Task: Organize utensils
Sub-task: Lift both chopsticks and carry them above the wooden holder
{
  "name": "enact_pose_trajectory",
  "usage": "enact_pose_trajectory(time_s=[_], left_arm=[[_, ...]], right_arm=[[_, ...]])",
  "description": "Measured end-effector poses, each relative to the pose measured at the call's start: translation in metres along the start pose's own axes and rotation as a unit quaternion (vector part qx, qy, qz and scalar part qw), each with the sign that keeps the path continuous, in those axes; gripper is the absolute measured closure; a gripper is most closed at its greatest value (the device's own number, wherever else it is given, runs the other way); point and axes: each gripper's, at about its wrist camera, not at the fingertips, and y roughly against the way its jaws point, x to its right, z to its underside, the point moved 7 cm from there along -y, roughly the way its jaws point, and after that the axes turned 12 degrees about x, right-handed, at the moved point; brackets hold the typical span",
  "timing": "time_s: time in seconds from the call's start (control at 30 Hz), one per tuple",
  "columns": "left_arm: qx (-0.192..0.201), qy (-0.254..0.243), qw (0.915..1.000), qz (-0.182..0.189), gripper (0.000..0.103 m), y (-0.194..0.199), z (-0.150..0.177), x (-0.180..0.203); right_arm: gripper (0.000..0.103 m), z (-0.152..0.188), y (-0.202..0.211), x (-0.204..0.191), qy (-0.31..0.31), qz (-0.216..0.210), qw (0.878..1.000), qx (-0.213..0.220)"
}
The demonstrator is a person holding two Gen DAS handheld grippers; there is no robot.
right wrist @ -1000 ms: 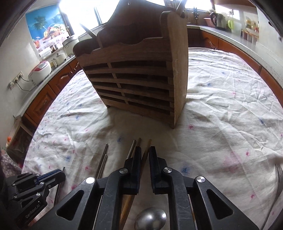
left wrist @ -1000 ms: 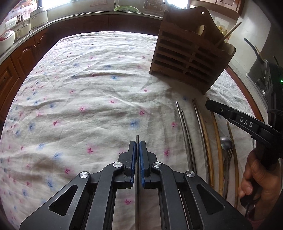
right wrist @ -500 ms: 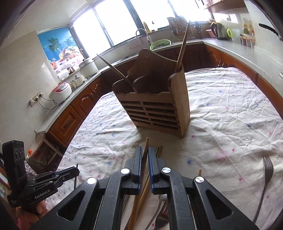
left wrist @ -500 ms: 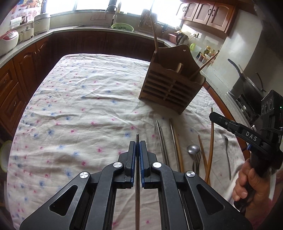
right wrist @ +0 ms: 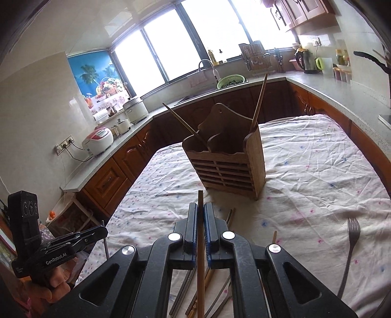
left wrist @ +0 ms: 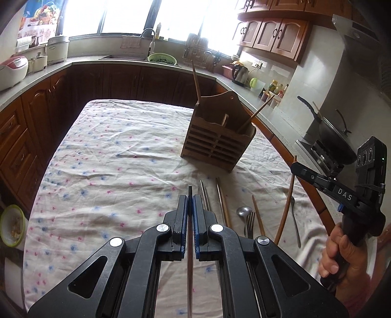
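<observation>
Home kitchen. Grey counter [left wrist: 80, 64] wraps round three sides over brown wood cabinets [left wrist: 31, 115]. Sink [left wrist: 124, 57] with tap [left wrist: 149, 34] sits under the windows [left wrist: 127, 14]; green colander [left wrist: 162, 58] just beside the sink, dish rack [left wrist: 197, 48] past it. Rice cookers [right wrist: 97, 141] on the counter left of the sink, kettle [left wrist: 240, 72] and jars [left wrist: 276, 87] to its right. Wok [left wrist: 330, 137] on a stove further right. Wall cabinets [left wrist: 273, 34] above the kettle. Tabletop [left wrist: 117, 156] under a flowered cloth.

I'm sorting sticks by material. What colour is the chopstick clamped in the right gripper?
Light brown wooden chopstick in the right gripper, clearest in the right wrist view.
</observation>
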Motion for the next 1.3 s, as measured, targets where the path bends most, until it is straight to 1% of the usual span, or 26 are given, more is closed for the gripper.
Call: enact_pose_trajectory(time_s=[0.33, 0.47, 0.63, 1.1, 1.3], left_arm=[[0.043, -0.004, 0.9990, 0.010, 0.100, 0.027, -0.022, 0.010], [0.060, -0.004, 0.9981, 0.013, 0.100, 0.035, -0.031, 0.012], [0.074, -0.004, 0.9971, 0.015, 0.100, 0.038, -0.042, 0.014], [0.097, -0.003, 0.9951, 0.016, 0.100, 0.033, -0.063, 0.016], [0.109, 0.006, 0.9938, 0.019, 0.100, 0.029, -0.073, 0.015]], right_arm=[[0.098, -0.033, 0.033, -0.012, -0.001, -0.010, 0.998, 0.069], [0.098, -0.040, 0.040, -0.012, -0.002, -0.010, 0.996, 0.086], [0.098, -0.044, 0.043, -0.010, -0.006, -0.010, 0.996, 0.094], [0.098, -0.051, 0.042, -0.005, -0.008, -0.008, 0.994, 0.106], [0.098, -0.060, 0.041, -0.001, -0.010, -0.005, 0.993, 0.117]])
